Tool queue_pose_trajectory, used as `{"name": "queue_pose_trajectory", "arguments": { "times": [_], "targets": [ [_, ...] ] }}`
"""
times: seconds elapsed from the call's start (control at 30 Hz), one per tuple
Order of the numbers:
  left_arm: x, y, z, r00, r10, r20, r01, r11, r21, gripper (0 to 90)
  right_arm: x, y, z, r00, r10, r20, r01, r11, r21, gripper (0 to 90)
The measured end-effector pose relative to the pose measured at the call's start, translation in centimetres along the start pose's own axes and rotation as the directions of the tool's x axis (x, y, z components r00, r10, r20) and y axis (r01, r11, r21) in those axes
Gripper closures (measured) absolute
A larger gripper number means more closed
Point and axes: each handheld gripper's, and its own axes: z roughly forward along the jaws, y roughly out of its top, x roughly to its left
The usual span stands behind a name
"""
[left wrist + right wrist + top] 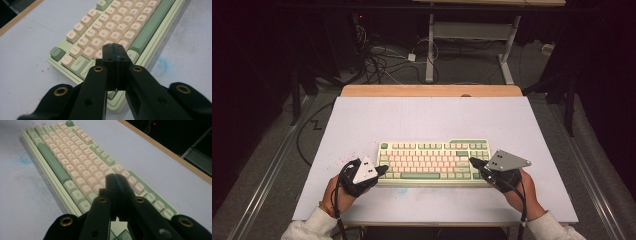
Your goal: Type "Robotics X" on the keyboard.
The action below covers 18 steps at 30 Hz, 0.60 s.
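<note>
Underneath, pale white tabletop (362,125) with wooden rim, dark cluttered room.

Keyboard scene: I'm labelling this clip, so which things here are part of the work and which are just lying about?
Part of the work:
- keyboard, green and cream, on the white table
- left gripper, jaws shut, over the keyboard's left end
- right gripper, jaws shut, over its right end

Just lying about:
- cables on the floor beyond the table
- desk frame behind
</note>
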Motion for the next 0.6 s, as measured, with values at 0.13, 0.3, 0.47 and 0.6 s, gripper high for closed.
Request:
{"name": "queue_pose_trajectory", "arguments": {
  "times": [0.13,0.3,0.47,0.6],
  "targets": [
    [-0.2,0.3,0.0,1.0000,0.006,0.003,-0.006,1.0000,-0.005,87.4,0.0,-0.4,-0.5,1.0000,-0.004,0.007,0.004,1.000,0.001,90.0],
    [-0.4,0.7,0.1,0.9998,0.012,0.015,-0.011,0.9999,-0.013,87.4,0.1,-0.9,-0.9,0.9999,-0.003,0.010,0.003,1.000,0.006,90.0],
    [-0.6,1.2,0.4,0.9995,0.022,0.021,-0.022,0.9996,-0.017,87.4,0.2,-1.3,-1.0,0.9999,-0.008,0.008,0.008,1.000,0.013,90.0],
    [-0.6,1.6,0.7,0.9992,0.025,0.031,-0.024,0.9995,-0.021,87.4,0.3,-1.4,-1.1,1.0000,-0.003,0.008,0.003,1.000,0.013,90.0]
  ]
}}
